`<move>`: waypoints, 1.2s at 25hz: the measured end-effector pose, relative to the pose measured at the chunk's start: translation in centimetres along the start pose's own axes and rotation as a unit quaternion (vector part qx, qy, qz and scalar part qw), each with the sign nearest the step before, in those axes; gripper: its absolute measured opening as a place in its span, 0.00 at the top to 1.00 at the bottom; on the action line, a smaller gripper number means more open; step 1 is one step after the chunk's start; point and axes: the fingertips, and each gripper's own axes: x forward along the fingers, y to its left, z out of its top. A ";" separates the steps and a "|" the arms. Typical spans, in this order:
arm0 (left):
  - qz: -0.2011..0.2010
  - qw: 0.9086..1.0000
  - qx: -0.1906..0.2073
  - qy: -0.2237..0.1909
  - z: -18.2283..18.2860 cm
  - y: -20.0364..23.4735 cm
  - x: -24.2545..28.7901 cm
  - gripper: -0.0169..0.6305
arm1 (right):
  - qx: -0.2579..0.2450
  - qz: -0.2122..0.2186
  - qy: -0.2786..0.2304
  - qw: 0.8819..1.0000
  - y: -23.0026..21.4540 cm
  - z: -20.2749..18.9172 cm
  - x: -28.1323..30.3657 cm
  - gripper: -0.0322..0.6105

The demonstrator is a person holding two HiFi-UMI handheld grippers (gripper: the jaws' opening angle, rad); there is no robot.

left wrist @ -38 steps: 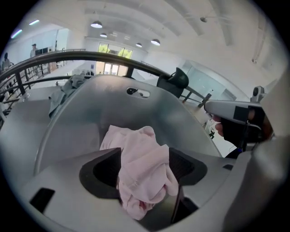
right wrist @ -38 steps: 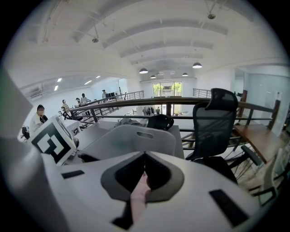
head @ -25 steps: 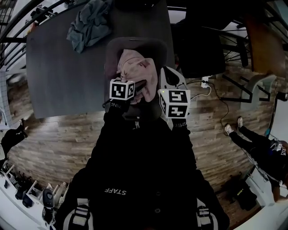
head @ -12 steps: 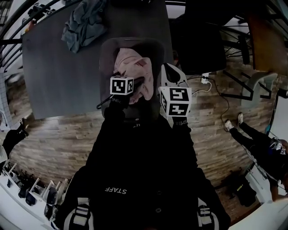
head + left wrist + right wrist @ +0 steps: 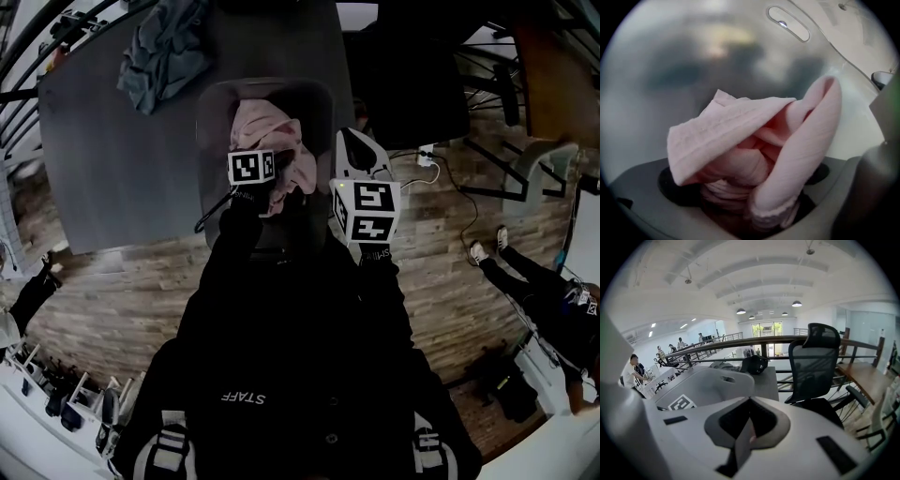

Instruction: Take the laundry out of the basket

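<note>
A grey laundry basket (image 5: 208,122) stands at the near edge of the dark table (image 5: 112,169). Inside it lies a pink garment (image 5: 267,136). My left gripper (image 5: 264,185) reaches into the basket and is shut on that pink garment (image 5: 754,154), whose folds bulge over the jaws and hide the fingertips. The basket's wall with a handle slot (image 5: 789,23) fills the background. To the basket's right, my right gripper (image 5: 352,142) hovers with its jaws shut and nothing between them (image 5: 745,437). It points past the basket (image 5: 712,383).
A blue-grey garment (image 5: 155,47) lies bunched at the table's far left. A dark bag (image 5: 754,364) sits at the table's far end. A black mesh office chair (image 5: 813,364) stands right of the table, with a railing behind. People are on the floor below.
My left gripper has moved farther from me into the basket, still holding the pink garment. The right gripper has hardly shifted.
</note>
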 end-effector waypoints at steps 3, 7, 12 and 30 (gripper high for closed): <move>0.014 1.000 0.003 0.008 0.1 0.3 0.7 0.07 | 0.000 -0.001 0.002 1.000 -0.3 -0.1 0.0 0.93; 0.034 0.999 0.010 0.013 0.2 0.5 1.1 0.07 | 0.001 -0.004 0.004 1.000 -0.6 -0.4 -0.2 0.93; 0.057 0.998 0.025 0.004 0.9 1.2 1.0 0.07 | 0.001 -0.004 0.006 1.000 -0.5 -1.0 -0.4 0.93; 0.032 0.997 0.015 -0.064 2.3 -2.6 -6.3 0.45 | 0.006 -0.021 -0.045 0.999 0.1 0.7 -5.8 0.93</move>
